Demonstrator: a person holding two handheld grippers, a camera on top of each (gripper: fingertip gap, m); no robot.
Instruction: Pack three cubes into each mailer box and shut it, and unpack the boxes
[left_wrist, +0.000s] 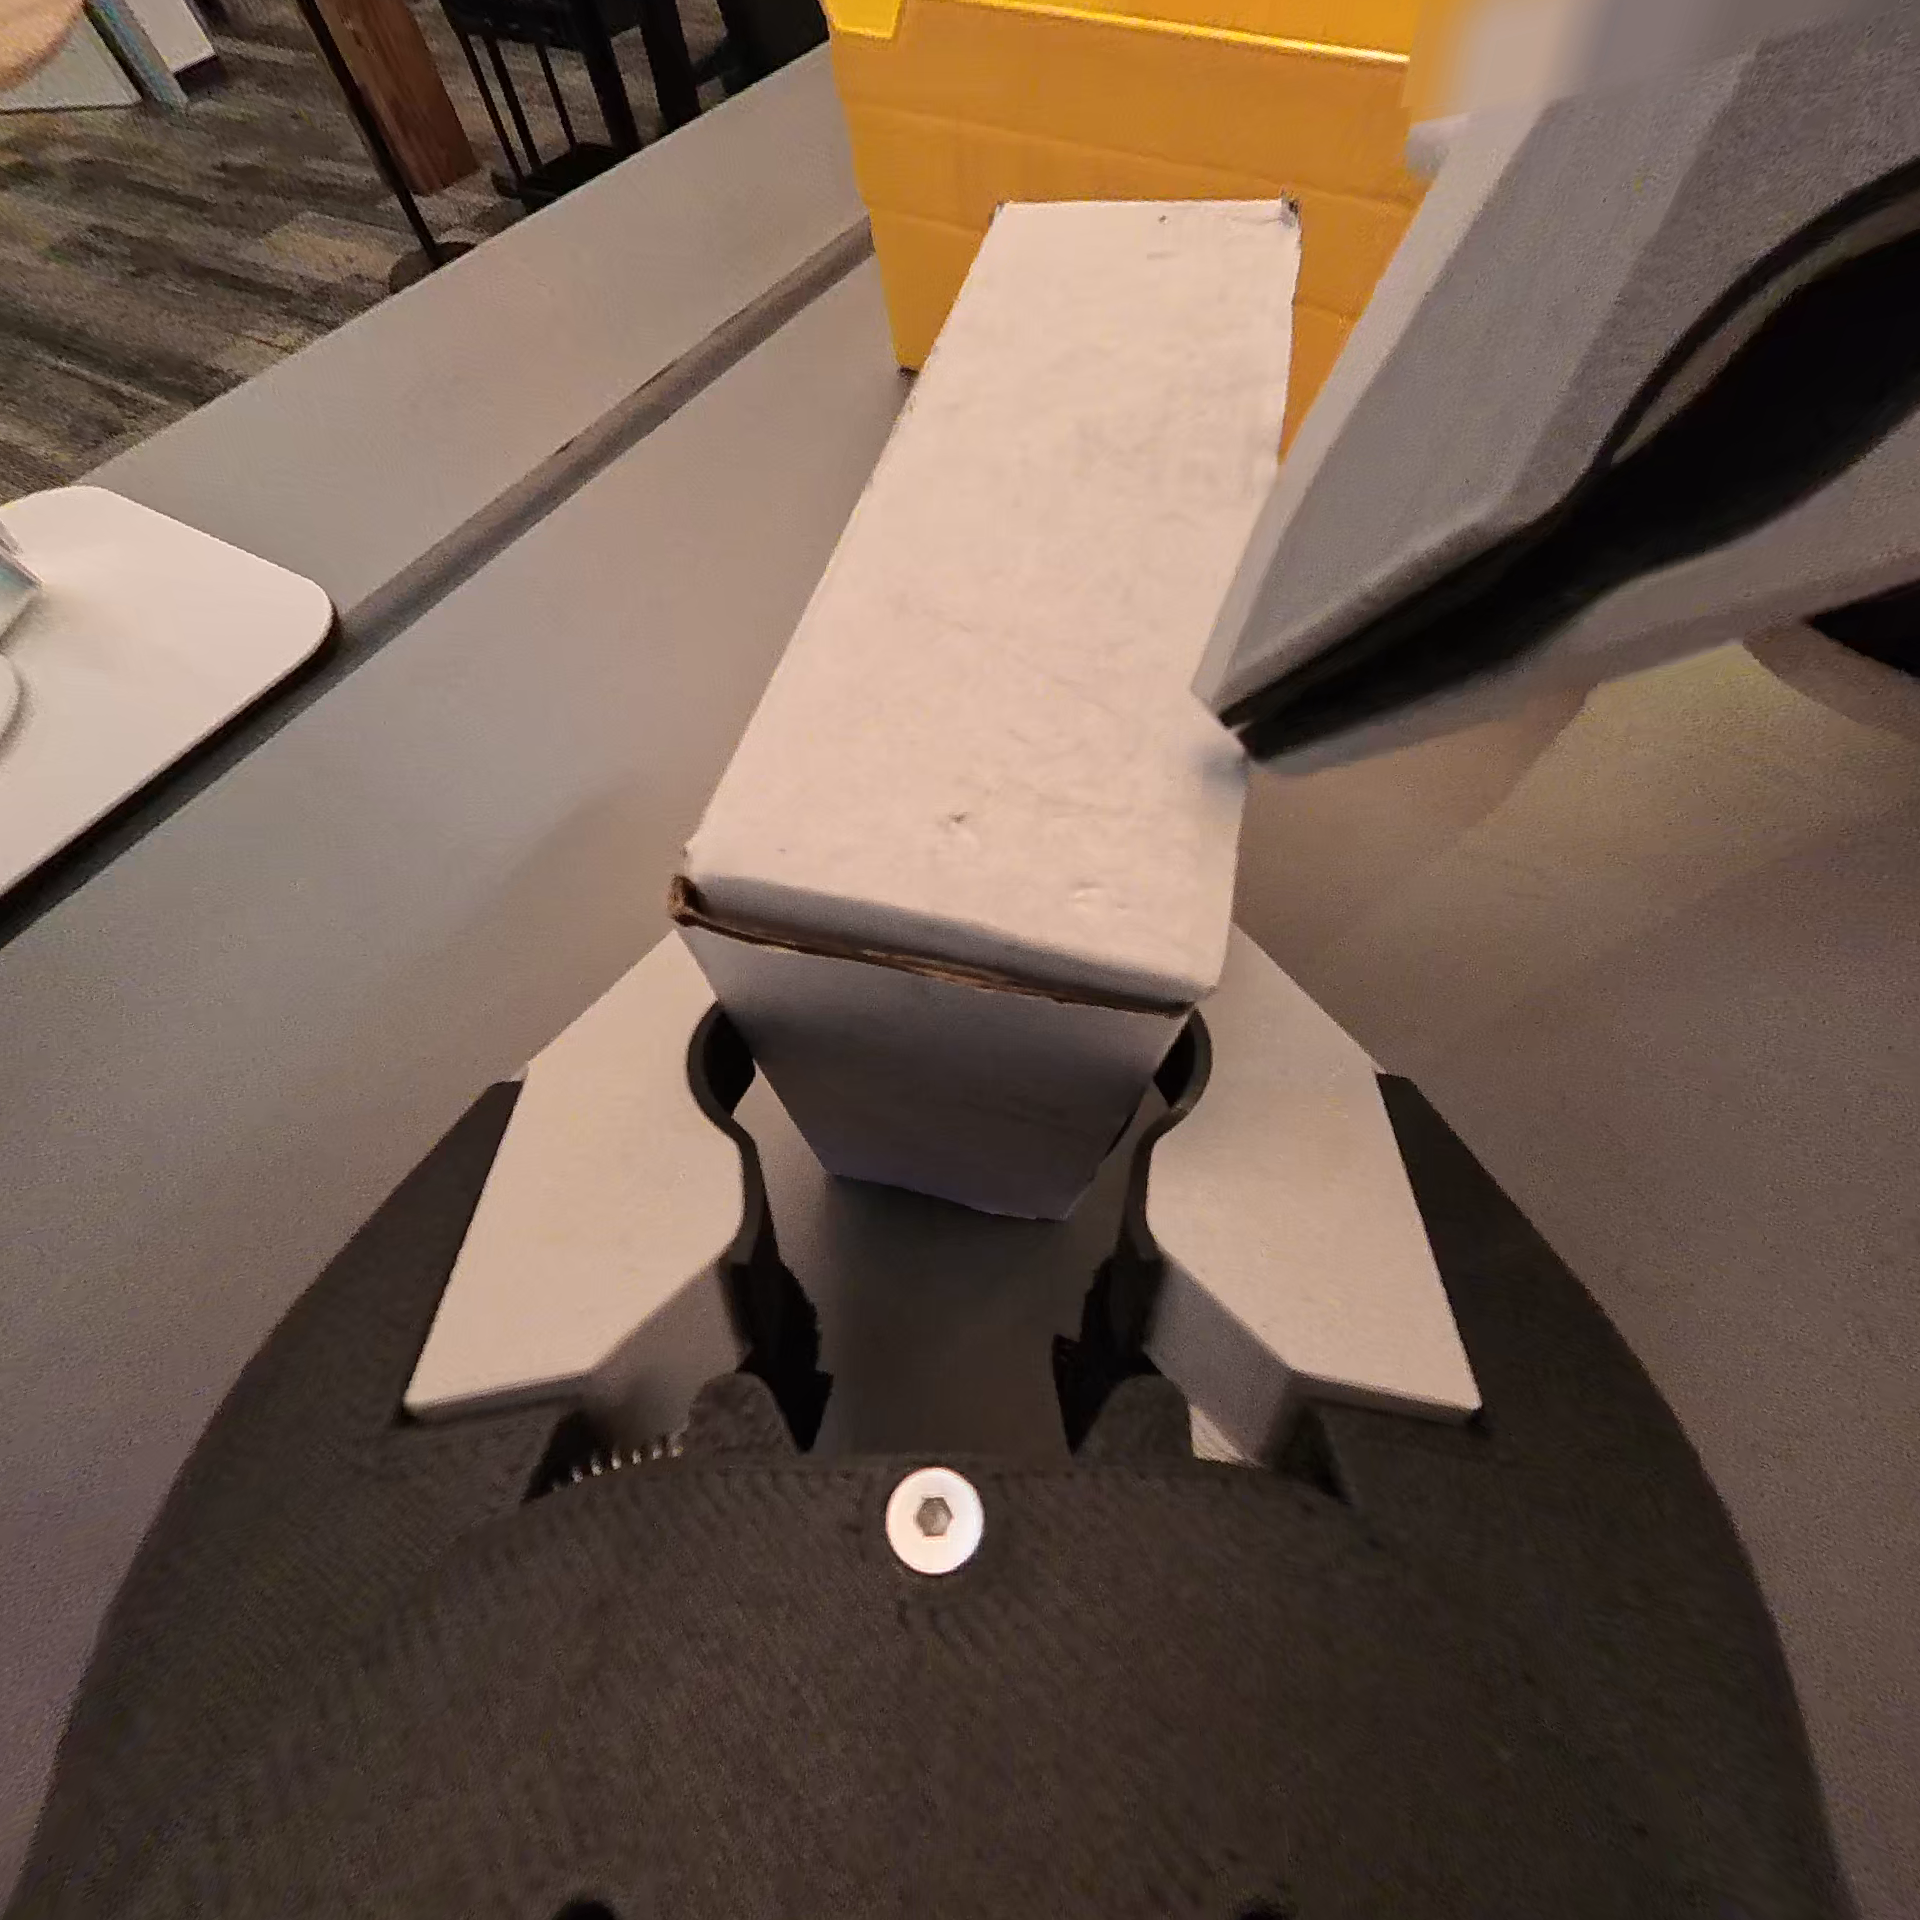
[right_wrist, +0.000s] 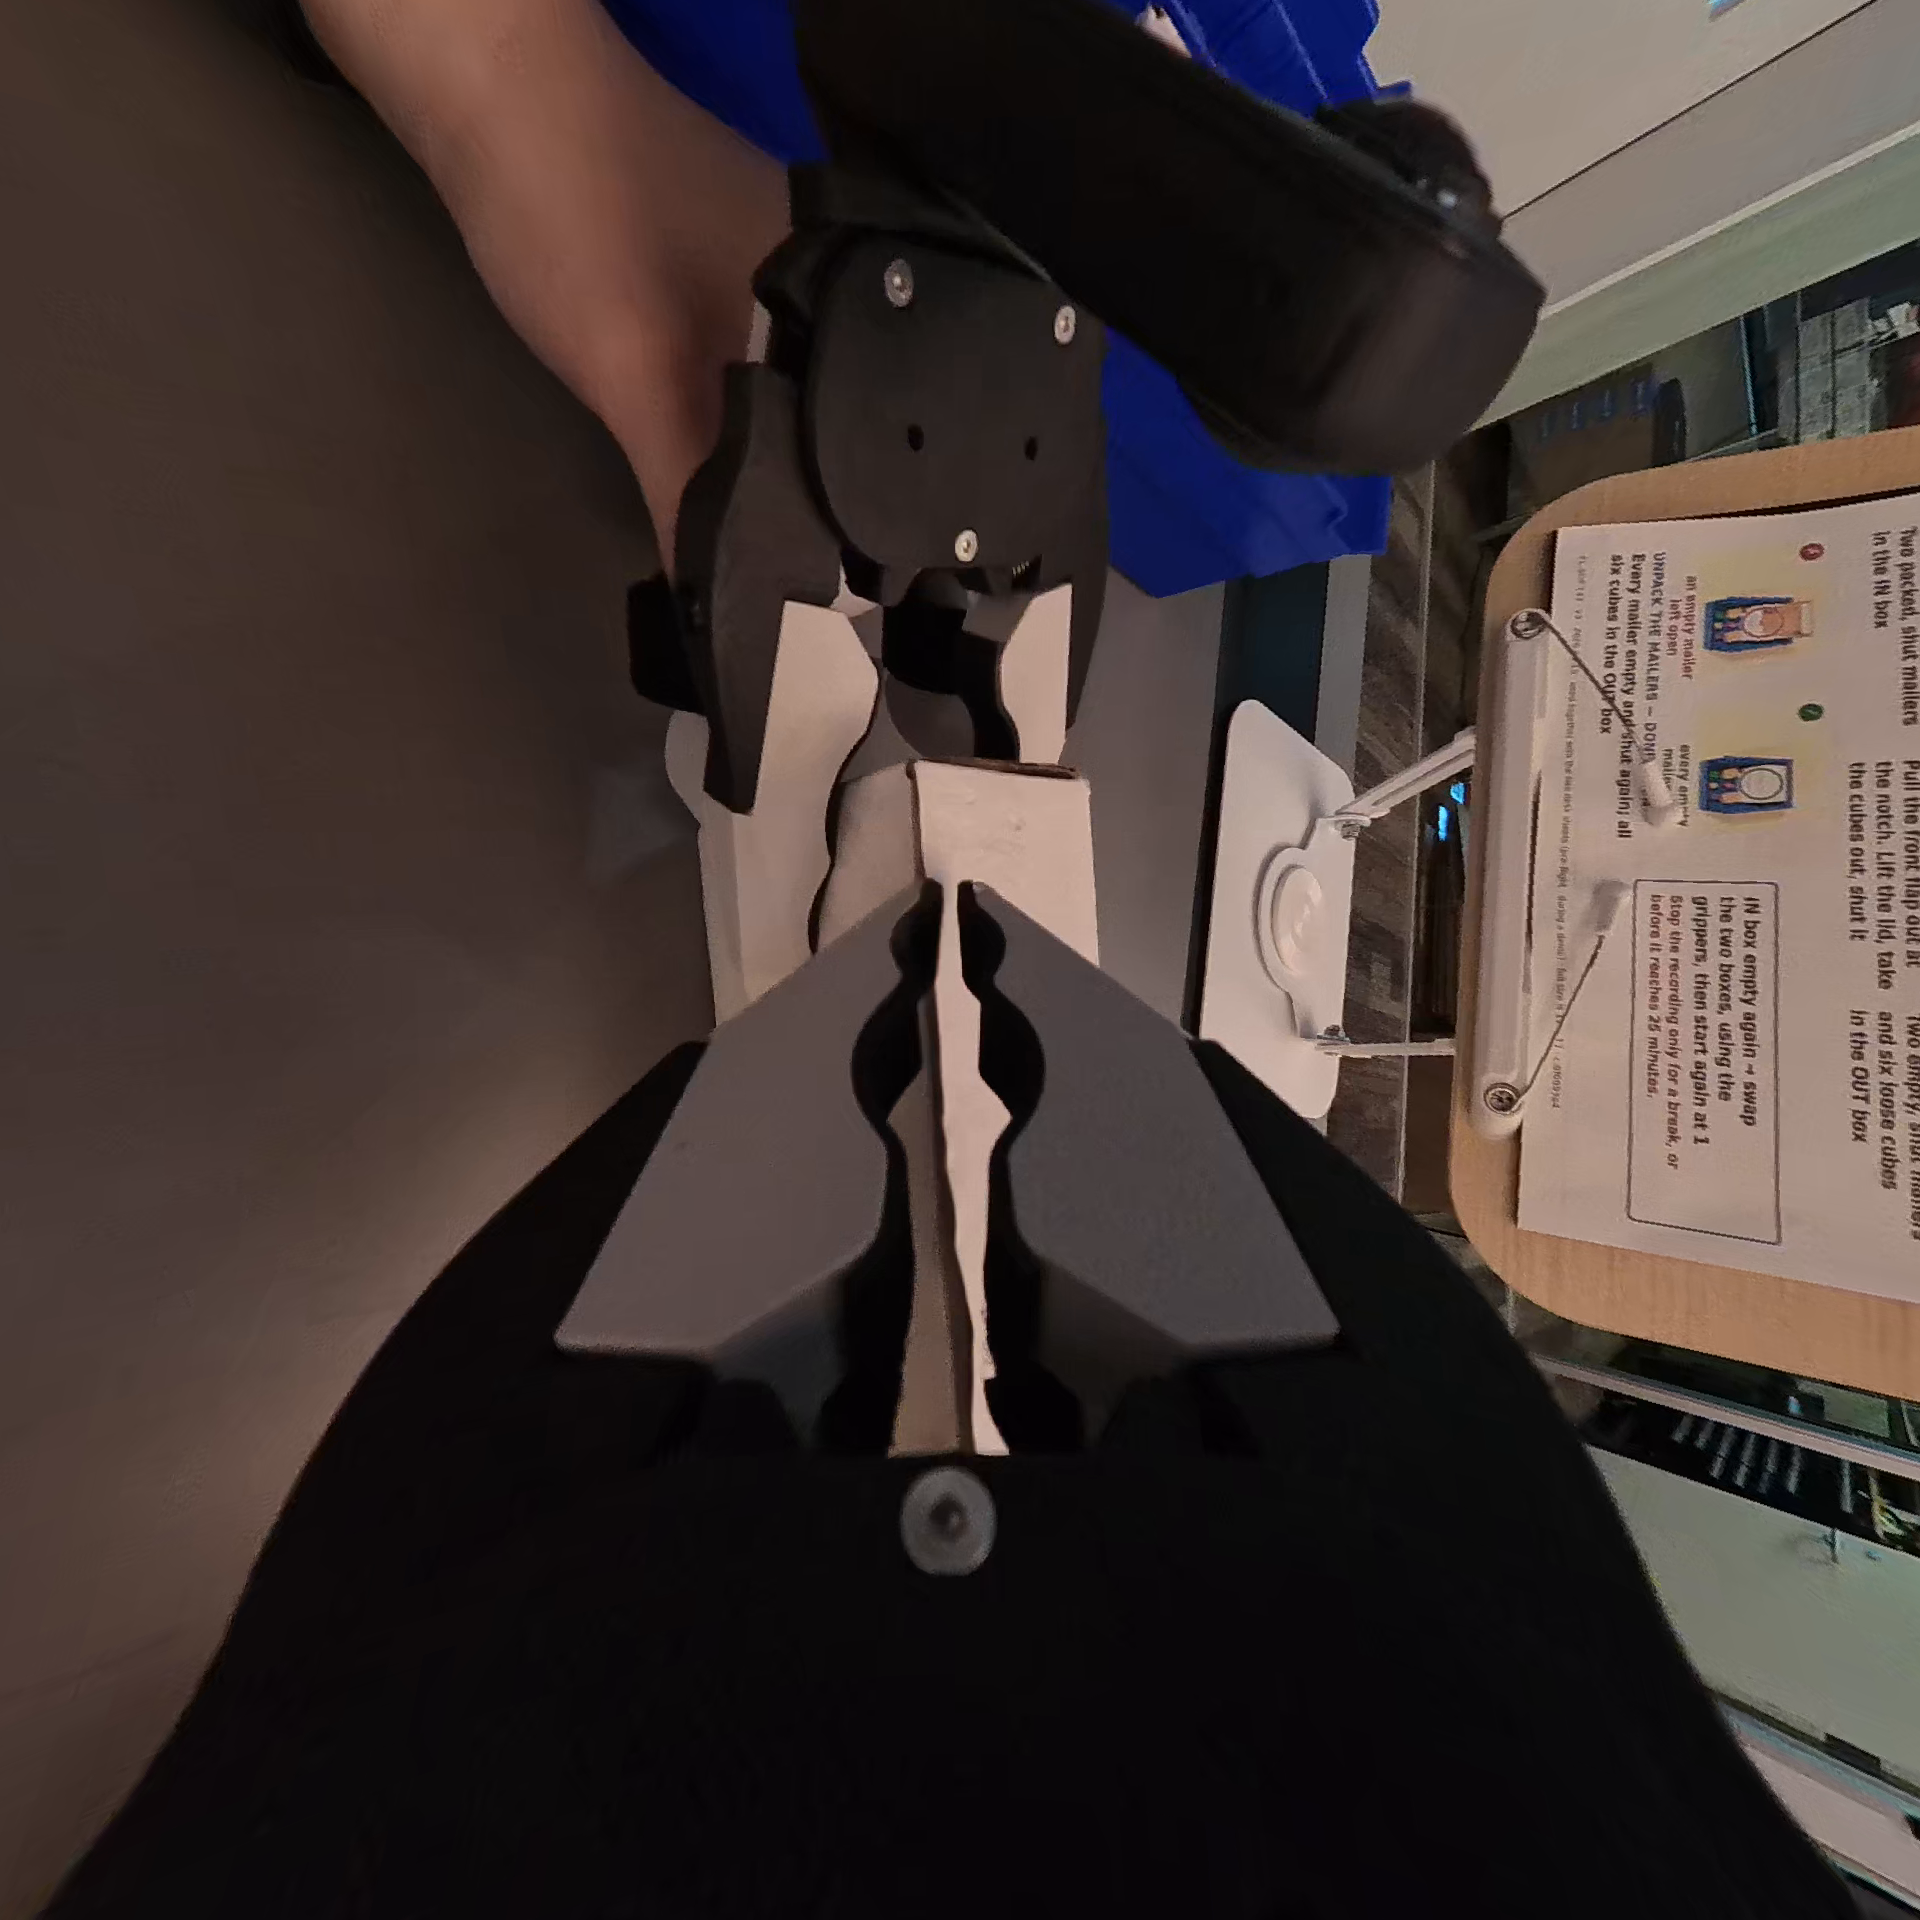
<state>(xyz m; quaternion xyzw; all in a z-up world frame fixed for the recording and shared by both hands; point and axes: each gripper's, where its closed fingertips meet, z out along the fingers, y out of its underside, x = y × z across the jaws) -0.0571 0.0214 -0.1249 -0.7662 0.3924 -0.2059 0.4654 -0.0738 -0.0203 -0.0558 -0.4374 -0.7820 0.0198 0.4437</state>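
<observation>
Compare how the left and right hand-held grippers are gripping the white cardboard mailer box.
The left hand-held gripper spans the end of the white cardboard mailer box, jaws wide apart; the right hand-held gripper pinches a thin edge of it, jaws nearly closed. Both hold the same box.

both views are dim and warm-toned, with soft shadows pooled on the table (left_wrist: 312, 1018). wide-angle bending curves straight lines near the edges. the right hand-held gripper (left_wrist: 1236, 727) is smeared by blur in the left wrist view; in the right wrist view the far black housing looks soft.
</observation>
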